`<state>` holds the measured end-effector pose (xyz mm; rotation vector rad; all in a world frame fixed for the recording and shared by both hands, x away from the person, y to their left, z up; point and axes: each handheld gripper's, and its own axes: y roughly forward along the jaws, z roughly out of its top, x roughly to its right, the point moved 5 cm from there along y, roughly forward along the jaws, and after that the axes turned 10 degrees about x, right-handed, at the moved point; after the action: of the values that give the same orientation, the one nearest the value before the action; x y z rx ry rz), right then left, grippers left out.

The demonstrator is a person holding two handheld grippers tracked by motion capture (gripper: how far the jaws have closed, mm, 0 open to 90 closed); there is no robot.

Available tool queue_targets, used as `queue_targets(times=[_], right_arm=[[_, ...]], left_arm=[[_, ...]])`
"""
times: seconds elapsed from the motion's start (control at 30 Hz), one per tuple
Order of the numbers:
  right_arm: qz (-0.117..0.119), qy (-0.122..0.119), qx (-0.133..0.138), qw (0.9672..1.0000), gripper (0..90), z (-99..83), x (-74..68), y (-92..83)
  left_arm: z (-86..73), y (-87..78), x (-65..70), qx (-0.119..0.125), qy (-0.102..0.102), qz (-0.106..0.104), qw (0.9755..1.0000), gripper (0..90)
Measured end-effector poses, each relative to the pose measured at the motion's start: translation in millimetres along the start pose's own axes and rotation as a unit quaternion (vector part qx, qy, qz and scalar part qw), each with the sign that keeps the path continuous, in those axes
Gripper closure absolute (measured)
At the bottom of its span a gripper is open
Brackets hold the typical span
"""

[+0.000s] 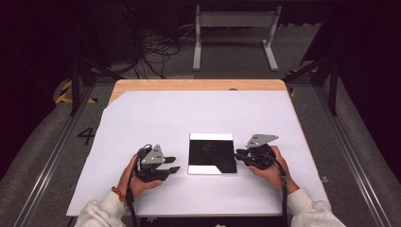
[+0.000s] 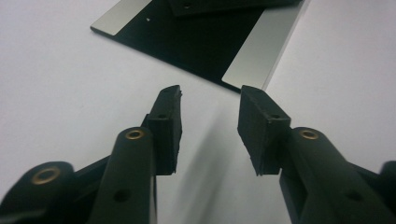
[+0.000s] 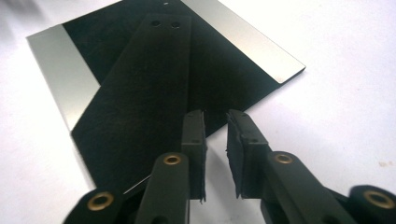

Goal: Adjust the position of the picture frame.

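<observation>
Two grippers sit low in the high view: the left gripper [image 1: 174, 164] at lower left with jaws apart and empty, the right gripper [image 1: 239, 154] at lower right, jaws narrowly parted, holding nothing. Between them, centre frame, one black square plate [image 1: 211, 153] lies flat on one white sheet [image 1: 156, 118].

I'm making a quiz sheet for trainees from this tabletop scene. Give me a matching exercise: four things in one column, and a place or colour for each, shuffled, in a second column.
Things:
1. left gripper
2. right gripper
3. square plate
4. white sheet

Descriptions:
A. glossy black with silvery strips, lying flat at the middle
B. covers most of the wooden tabletop
C. just left of the plate, jaws apart, nothing between them
D. at the plate's right edge, jaws a narrow gap apart

Pairs: 1-C, 2-D, 3-A, 4-B
</observation>
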<state>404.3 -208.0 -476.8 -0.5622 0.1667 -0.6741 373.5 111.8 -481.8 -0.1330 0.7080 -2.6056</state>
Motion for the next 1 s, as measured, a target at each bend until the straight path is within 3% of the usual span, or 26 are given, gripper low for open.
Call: queue_targets(times=[0.1,0.37,0.5,0.77,1.0], right_arm=[[0.003,0.006,0.006,1.0000,73.8,-0.2,-0.7,-5.7],[0.003,0.014,0.011,0.9998,68.9,-4.5,-1.8,-19.9],[0.005,0.016,0.015,0.9998,66.6,-5.6,-3.0,-25.8],[0.030,0.030,0.023,0.9989,64.1,-5.8,-15.0,-31.0],[0.046,0.013,0.010,0.9988,64.3,-6.5,-27.2,-26.1]], left_arm=[[-3.4,-2.2,0.2,-0.004,-0.002,0.011,0.9999,51.0],[-9.0,-3.7,0.2,-0.007,-0.004,0.019,0.9998,44.1],[-10.9,-2.3,-0.1,-0.011,-0.005,0.022,0.9997,41.9],[-14.4,0.5,-1.4,-0.018,-0.009,0.029,0.9994,40.3],[-14.0,5.8,-3.0,-0.020,-0.007,0.031,0.9993,40.2]])
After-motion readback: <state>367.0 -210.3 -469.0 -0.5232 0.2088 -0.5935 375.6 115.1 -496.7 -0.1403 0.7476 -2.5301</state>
